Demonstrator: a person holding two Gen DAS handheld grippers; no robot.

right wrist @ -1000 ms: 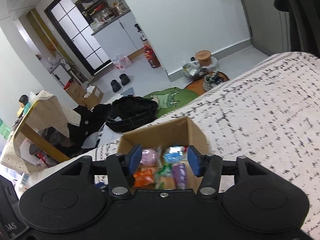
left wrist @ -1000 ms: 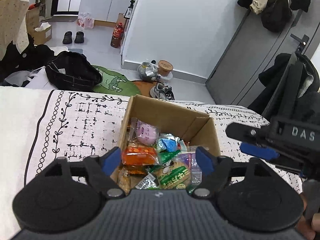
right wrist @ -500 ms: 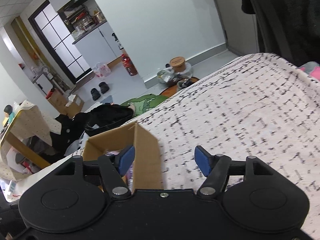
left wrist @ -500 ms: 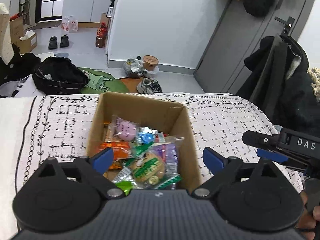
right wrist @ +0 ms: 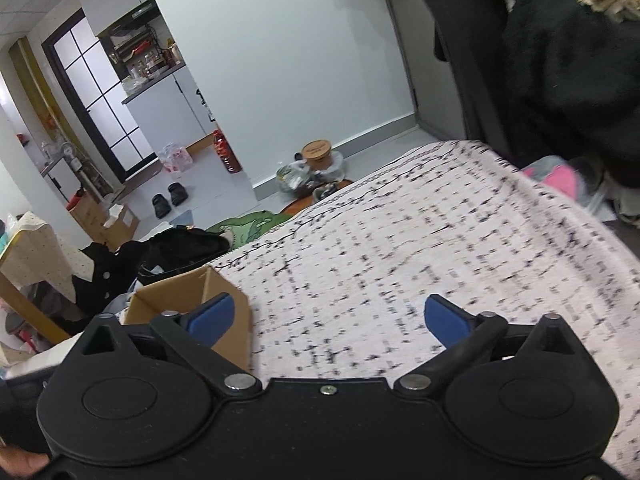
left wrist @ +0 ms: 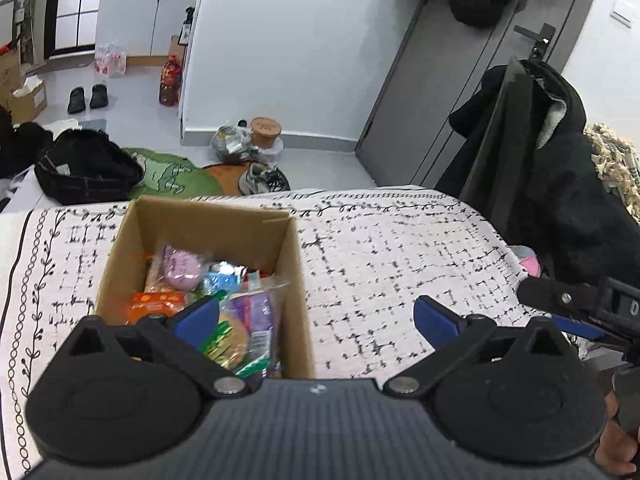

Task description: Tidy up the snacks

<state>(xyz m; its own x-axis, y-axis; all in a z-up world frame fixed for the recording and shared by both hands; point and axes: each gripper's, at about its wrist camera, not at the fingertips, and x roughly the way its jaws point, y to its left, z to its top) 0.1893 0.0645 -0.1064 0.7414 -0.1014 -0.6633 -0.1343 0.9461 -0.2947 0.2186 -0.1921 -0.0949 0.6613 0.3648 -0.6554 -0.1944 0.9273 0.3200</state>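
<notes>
Left gripper (left wrist: 316,318) stands wide open and empty; its left blue pad overlaps the cardboard box (left wrist: 298,280) of snacks (left wrist: 200,284) at lower left of frame. Right gripper (right wrist: 328,318) is likewise spread and empty above the patterned cloth (right wrist: 420,248), the box (right wrist: 176,300) at its left pad.

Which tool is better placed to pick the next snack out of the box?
Left tool: open, beside the cardboard box, snacks visible. Right tool faces mostly bare tablecloth.
</notes>
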